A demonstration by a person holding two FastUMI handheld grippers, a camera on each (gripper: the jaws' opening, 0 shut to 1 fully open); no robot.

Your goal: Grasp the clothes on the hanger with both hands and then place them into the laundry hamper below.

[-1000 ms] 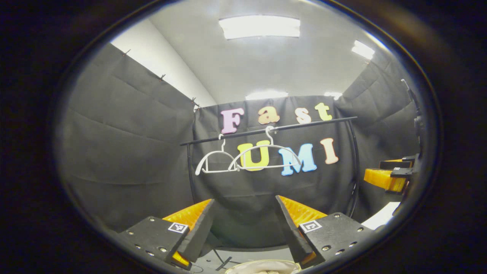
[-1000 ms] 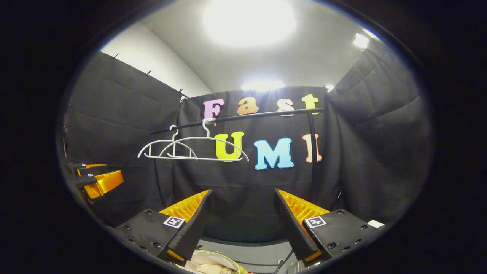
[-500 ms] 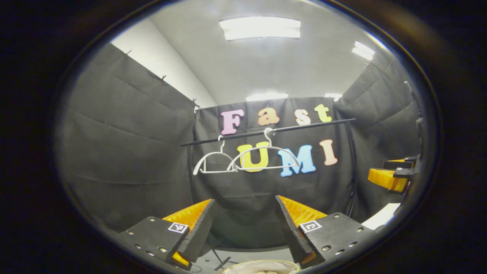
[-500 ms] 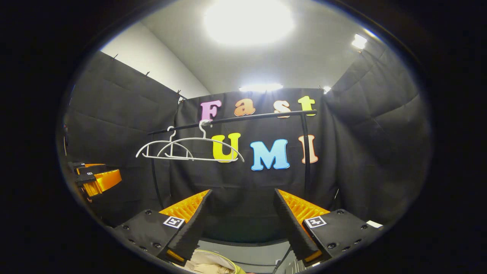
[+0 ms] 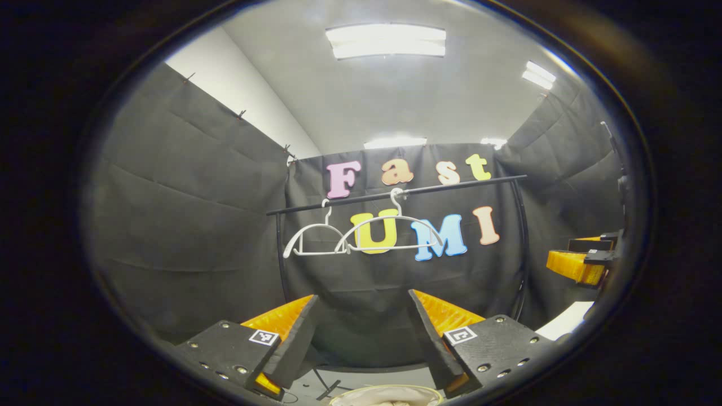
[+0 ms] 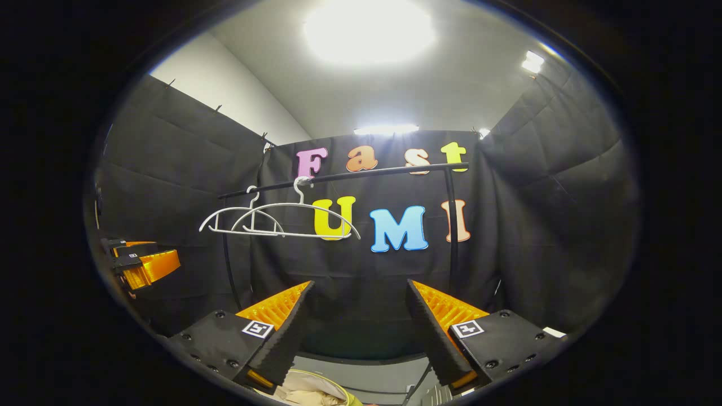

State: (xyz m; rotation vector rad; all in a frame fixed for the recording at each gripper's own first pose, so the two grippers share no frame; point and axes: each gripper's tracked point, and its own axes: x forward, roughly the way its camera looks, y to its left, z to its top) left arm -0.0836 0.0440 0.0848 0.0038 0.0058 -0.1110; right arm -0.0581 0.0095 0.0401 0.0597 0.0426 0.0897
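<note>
Both grippers stand with fingers spread wide and nothing between them: left gripper in the left gripper view, right gripper in the right gripper view. I take the rail as my landmark, a dark bar running across in front of the back wall. Two white hangers hang from it toward its left end, overlapping, both bare; I also see the rail and the hangers in the right gripper view. Well below the rail, at the bottom edge, I read a pale rounded rim as the hamper, with light cloth inside it; the same hamper and cream cloth show beneath the right gripper's fingers. I cannot tell how the cloth lies, since little of it is in frame. Both grippers sit lower than the rail and are pointed up toward it. Far to the rail's right in the left gripper view I see the right gripper; far to its left in the right gripper view, the left gripper.
</note>
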